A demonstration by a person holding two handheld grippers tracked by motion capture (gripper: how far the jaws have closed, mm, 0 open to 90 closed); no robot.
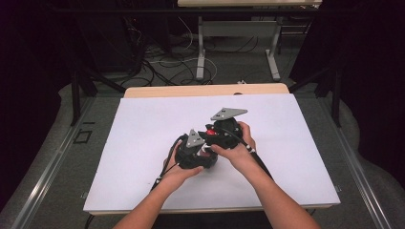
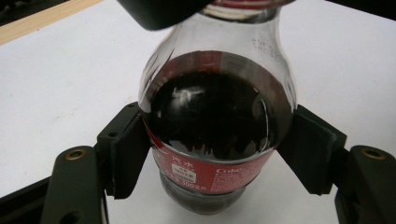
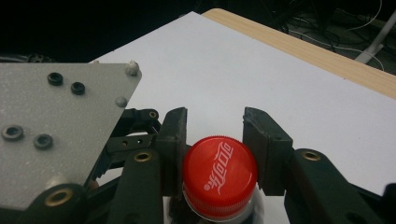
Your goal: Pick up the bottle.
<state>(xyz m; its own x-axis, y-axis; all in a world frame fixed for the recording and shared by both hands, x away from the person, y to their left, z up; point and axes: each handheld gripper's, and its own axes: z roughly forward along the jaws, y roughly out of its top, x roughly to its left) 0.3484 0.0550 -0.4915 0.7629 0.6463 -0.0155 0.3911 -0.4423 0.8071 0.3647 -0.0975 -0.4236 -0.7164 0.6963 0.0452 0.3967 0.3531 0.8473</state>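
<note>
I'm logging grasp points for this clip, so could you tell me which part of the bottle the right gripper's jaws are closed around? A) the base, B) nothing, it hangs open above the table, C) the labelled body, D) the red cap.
D: in the right gripper view the right gripper has its two black jaws on either side of the red cap, while the left gripper clamps the bottle at its body.

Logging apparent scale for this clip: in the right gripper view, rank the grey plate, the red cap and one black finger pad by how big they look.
1. grey plate, largest, though it is cut off by the frame and near the camera.
2. red cap.
3. finger pad, smallest; it is seen edge-on, so this is unsure.
</note>
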